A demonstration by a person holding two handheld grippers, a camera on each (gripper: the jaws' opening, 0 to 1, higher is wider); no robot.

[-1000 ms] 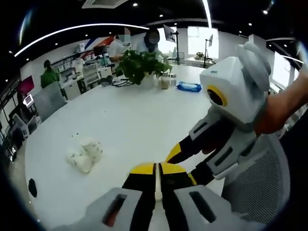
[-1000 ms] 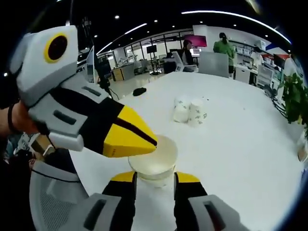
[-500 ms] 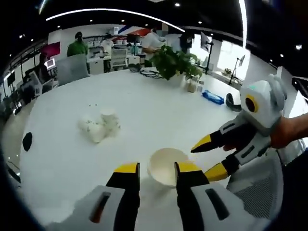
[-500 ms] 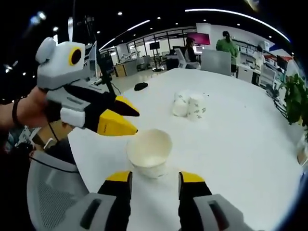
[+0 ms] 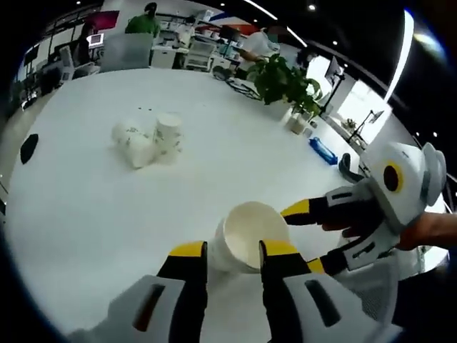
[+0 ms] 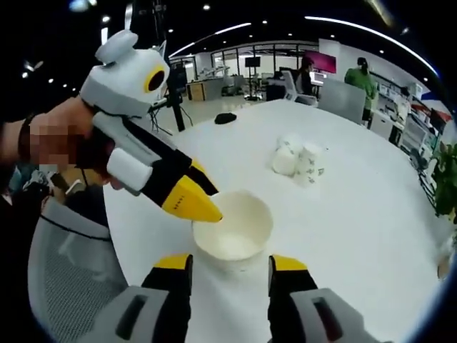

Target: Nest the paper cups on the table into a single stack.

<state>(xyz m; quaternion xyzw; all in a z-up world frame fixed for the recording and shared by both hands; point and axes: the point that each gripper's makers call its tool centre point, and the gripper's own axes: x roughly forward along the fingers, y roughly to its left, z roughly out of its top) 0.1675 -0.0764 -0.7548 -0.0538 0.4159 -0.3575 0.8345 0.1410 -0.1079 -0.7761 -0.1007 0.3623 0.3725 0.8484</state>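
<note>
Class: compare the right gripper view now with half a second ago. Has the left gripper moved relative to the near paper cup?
Yes. The left gripper has closed in on the near paper cup; its yellow tip now overlaps the cup's rim.

A large white table [image 5: 86,200] carries everything. A wide paper cup [image 5: 250,232] sits near its close edge, and a cluster of small paper cups [image 5: 146,139] stands farther out. A potted plant [image 5: 285,82] and a blue packet [image 5: 323,150] sit toward the far right.

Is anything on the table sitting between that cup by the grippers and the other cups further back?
Nothing visible does. Bare white table stretches from the near cup to the cluster of cups. The plant and the dark object sit off to the sides, clear of that line.
</note>
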